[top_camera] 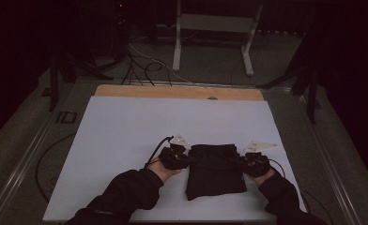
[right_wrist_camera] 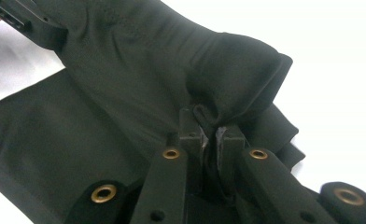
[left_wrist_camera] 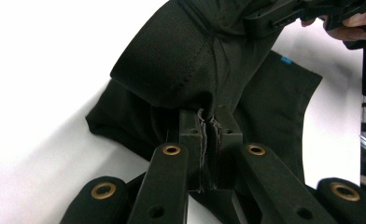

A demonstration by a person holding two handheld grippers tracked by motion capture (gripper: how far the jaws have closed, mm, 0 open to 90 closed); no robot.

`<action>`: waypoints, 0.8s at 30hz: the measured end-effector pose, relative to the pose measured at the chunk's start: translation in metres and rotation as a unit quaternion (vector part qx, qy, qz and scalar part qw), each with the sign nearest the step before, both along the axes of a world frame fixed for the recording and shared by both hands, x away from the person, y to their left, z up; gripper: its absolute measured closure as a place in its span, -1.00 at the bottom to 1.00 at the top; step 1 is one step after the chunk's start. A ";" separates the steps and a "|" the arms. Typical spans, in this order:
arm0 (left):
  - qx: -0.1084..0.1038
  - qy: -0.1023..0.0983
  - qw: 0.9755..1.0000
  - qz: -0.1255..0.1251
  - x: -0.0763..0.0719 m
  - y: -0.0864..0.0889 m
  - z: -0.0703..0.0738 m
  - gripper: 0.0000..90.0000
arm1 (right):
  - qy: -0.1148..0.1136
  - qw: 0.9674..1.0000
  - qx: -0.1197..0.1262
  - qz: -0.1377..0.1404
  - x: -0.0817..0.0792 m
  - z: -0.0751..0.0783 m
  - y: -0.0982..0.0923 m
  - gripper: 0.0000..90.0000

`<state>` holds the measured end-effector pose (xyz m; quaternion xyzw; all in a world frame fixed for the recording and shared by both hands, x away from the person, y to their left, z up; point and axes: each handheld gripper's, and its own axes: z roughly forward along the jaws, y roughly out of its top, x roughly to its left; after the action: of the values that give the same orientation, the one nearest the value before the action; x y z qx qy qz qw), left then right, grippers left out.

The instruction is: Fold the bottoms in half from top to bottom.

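A: Entry one, setting. Dark room; a desk (top_camera: 126,122) with a white sheet over it and a bare wooden strip along the far edge. Beyond the desk, a pale metal frame (top_camera: 215,33) on the floor and loose cables (top_camera: 144,65) beside it.

B: Entry two, the item in hand?

A: One black garment (top_camera: 216,171), folded, lying on the white sheet toward the near edge of the desk, slightly right of centre. Its far edge is bunched and raised off the sheet; the rest lies flat. A small blue tag (left_wrist_camera: 286,59) shows on the flat part in the left tool's view.

B: Entry three, left tool?

A: Left tool (top_camera: 176,157), at the garment's far left corner. Jaws clenched on a fold of the black cloth; in its own view the fabric (left_wrist_camera: 181,65) is pinched between the two pads and drapes up from them.

B: Entry four, right tool?

A: Right tool (top_camera: 253,163), at the garment's far right corner. Jaws likewise clamped on a gathered fold of the cloth (right_wrist_camera: 228,79), seen wedged between the pads.

B: Anything else touching the garment?

A: No. Two dark sleeves (top_camera: 126,192) come in from the near edge of the desk, one to each tool, on either side of the garment.
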<state>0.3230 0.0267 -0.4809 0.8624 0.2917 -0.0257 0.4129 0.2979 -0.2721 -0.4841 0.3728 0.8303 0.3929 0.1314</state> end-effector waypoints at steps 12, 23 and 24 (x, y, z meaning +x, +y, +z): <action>0.013 0.006 1.000 -0.012 -0.010 -0.002 -0.009 0.92 | 0.009 1.000 -0.027 -0.005 -0.004 -0.012 -0.001 0.88; 0.029 0.010 0.999 -0.012 -0.009 0.000 -0.016 0.91 | 0.031 0.999 -0.027 0.003 -0.003 -0.023 0.001 0.88; 0.030 0.011 0.999 -0.013 -0.009 0.000 -0.017 0.91 | 0.031 0.999 -0.027 0.003 -0.003 -0.023 0.001 0.88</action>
<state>0.3143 0.0266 -0.4976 0.8778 0.2857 -0.0321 0.3831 0.2946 -0.2715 -0.5070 0.3788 0.8454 0.3587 0.1148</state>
